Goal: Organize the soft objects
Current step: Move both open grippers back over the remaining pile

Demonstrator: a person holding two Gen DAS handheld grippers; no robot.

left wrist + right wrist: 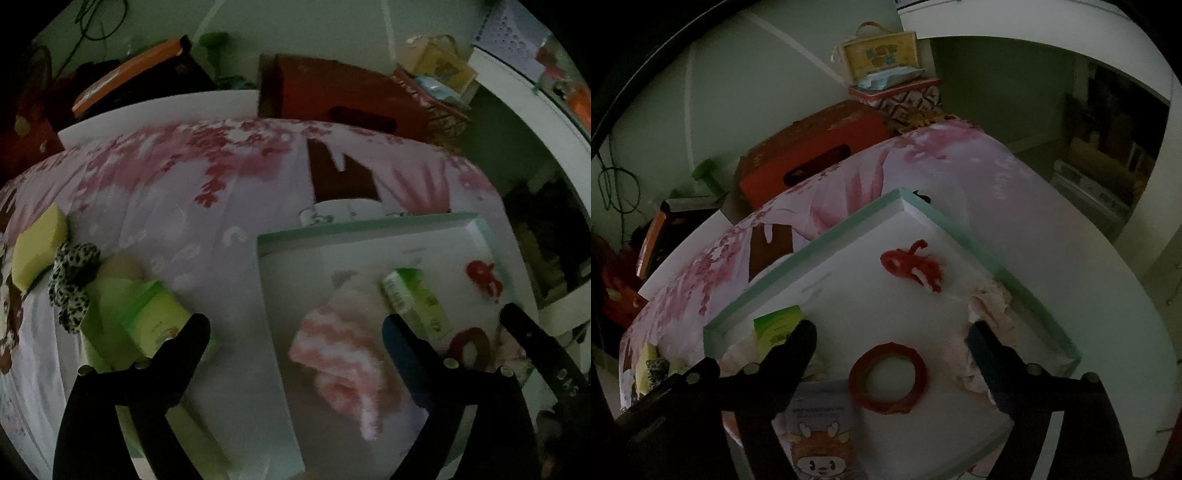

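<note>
A white tray with a pale green rim lies on the flowered bedspread. In it are a pink-and-white striped cloth, a green tissue pack, a red fuzzy twist and a red tape ring. My left gripper stands open over the tray's left side, with the striped cloth lying loose beneath its fingers. My right gripper is open above the red tape ring. A crumpled pale cloth sits by its right finger, and the red twist lies farther in.
Left of the tray lie a yellow sponge, a leopard-print scrunchie and another green pack. A cartoon card lies at the tray's near edge. A red cardboard box and stacked boxes stand behind the bed.
</note>
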